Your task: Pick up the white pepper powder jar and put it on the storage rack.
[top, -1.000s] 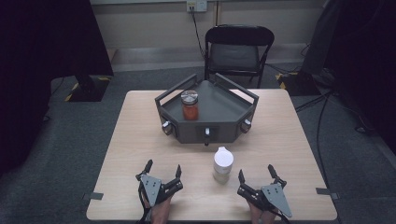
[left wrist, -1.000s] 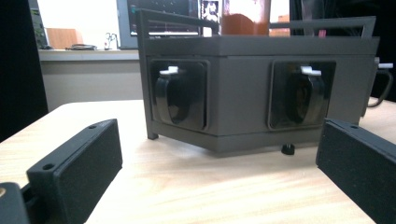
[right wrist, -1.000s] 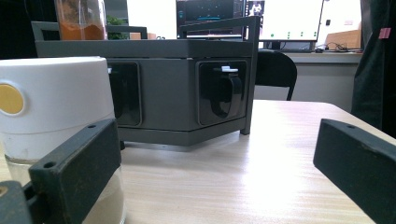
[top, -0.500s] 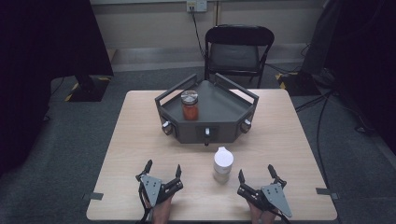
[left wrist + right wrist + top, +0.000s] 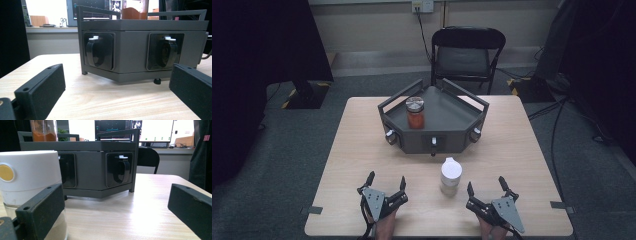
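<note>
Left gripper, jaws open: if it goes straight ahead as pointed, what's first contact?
Probably the grey tray stand: the left gripper faces its front panels across bare table. Depth is hard to judge.

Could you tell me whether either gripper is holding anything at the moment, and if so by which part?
Nothing is held. The left gripper and the right gripper are both open on the table, apart from the white-capped jar.
</note>
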`<state>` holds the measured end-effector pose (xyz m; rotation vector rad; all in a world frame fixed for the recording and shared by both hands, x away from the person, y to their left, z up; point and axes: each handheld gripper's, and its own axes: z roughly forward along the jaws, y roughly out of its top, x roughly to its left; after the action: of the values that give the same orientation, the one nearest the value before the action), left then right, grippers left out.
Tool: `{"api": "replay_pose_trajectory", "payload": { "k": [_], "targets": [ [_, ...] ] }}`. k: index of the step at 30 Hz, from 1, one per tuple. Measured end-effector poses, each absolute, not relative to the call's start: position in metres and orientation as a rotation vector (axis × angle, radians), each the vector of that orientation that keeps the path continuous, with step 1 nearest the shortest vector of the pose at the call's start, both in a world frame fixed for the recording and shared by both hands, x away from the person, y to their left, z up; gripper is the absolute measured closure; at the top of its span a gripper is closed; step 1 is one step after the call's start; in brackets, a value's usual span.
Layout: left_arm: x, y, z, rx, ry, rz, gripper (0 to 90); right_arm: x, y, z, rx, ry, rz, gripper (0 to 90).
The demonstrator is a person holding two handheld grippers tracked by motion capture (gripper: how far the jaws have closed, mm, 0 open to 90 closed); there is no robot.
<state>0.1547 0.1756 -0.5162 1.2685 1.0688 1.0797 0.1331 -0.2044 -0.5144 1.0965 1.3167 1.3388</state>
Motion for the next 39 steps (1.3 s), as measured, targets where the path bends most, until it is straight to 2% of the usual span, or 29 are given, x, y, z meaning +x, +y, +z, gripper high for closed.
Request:
{"api": "replay_pose_trajectory", "payload": {
  "k": [20,39],
  "targets": [
    [0.155,0.175,-0.516,1.266,1.073,1.085,0.1,0.126,-0.204,-0.514,1.069,1.297,1.398,0.0],
    [0.155,0.175,-0.516,1.267,1.072,1.083,0.0,0.12,-0.179,-0.485,0.943,1.351,1.45,0.0]
  ]
}}
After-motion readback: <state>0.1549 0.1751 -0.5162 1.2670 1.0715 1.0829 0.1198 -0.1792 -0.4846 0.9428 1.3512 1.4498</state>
